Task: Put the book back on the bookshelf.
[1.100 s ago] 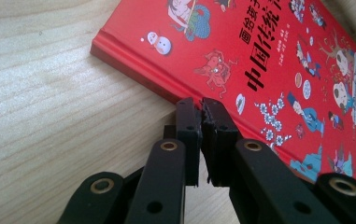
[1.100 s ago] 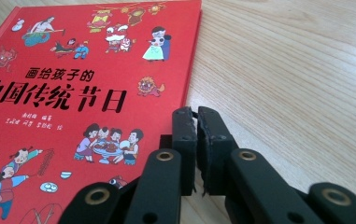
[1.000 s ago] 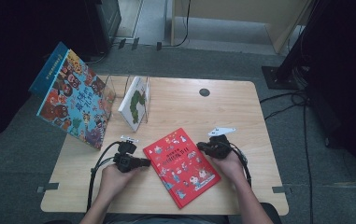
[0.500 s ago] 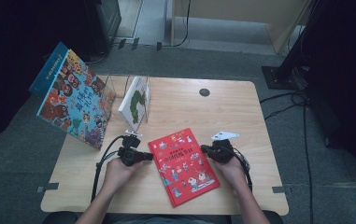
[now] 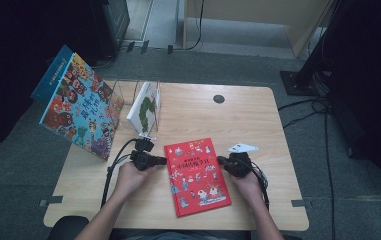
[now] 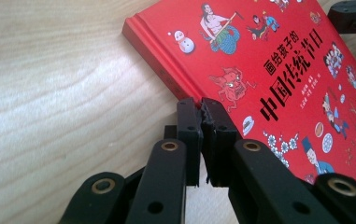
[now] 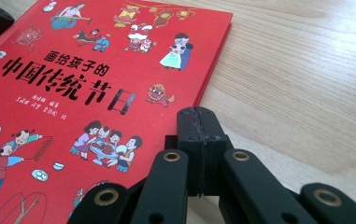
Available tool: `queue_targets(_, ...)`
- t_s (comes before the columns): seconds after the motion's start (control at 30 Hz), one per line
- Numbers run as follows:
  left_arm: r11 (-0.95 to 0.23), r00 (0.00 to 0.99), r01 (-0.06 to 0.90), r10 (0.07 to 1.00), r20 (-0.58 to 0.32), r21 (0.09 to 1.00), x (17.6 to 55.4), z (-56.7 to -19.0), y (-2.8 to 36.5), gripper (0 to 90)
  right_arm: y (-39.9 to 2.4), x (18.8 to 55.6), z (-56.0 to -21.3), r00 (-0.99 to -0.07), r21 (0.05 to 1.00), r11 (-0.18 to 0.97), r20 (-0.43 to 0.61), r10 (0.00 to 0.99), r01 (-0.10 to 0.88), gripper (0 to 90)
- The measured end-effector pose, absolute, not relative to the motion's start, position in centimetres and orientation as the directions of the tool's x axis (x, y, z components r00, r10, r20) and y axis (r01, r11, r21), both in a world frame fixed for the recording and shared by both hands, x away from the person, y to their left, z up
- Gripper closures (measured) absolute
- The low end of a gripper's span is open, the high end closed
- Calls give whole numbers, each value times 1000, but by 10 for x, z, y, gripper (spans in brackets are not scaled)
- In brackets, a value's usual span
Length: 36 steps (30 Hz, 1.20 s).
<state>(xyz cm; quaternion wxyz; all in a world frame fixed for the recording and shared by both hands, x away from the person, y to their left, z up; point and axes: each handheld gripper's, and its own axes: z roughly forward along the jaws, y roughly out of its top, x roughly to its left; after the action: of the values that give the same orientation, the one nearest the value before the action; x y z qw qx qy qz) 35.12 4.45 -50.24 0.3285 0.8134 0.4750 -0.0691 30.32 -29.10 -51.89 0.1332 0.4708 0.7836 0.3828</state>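
A red hardcover picture book point(image 5: 197, 176) with black Chinese title lettering lies flat on the wooden table point(image 5: 203, 115), slightly askew. My left gripper point(image 5: 164, 161) is shut, its tips against the book's spine edge. In the left gripper view the closed jaws point(image 6: 202, 106) meet the red spine point(image 6: 166, 70) with nothing between them. My right gripper point(image 5: 221, 160) is shut at the book's opposite edge. In the right gripper view its closed jaws point(image 7: 199, 116) sit beside the cover point(image 7: 96, 70), holding nothing. Both hands rest on the table.
A white-and-green book point(image 5: 145, 107) stands upright in a clear rack at the table's back left. A large colourful picture book point(image 5: 80, 112) leans off the left edge. A black round grommet point(image 5: 219, 99) sits at the back. Bare wood lies behind the red book.
My left gripper has moved up and right along the red book's left edge. The book has turned a little straighter. The right gripper has barely shifted.
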Motion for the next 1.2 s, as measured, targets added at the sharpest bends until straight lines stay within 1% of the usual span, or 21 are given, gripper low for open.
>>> queue_targets(0.17,-338,552,807,722,-417,484,354,-503,41,877,-292,299,-520,-510,732,255,146,848,632,900)
queue_targets(0.27,-338,562,798,718,-412,499,356,-504,38,896,-294,297,-520,-506,734,252,143,851,631,900)
queue_targets(0.47,-338,565,798,709,-423,500,360,-505,37,896,-296,294,-521,-496,739,243,141,857,628,895)
queue_targets(0.6,-327,559,801,706,-434,501,362,-506,38,889,-296,293,-521,-492,742,241,136,860,626,884)
queue_targets(0.87,-325,562,796,710,-425,510,363,-506,35,886,-298,292,-521,-493,743,247,126,861,622,878)
queue_targets(1.07,-319,556,801,709,-434,506,364,-507,36,860,-298,292,-521,-494,744,249,123,861,620,867)
queue_targets(1.2,-325,560,796,714,-420,510,363,-506,36,857,-301,293,-520,-492,744,241,134,860,623,817)
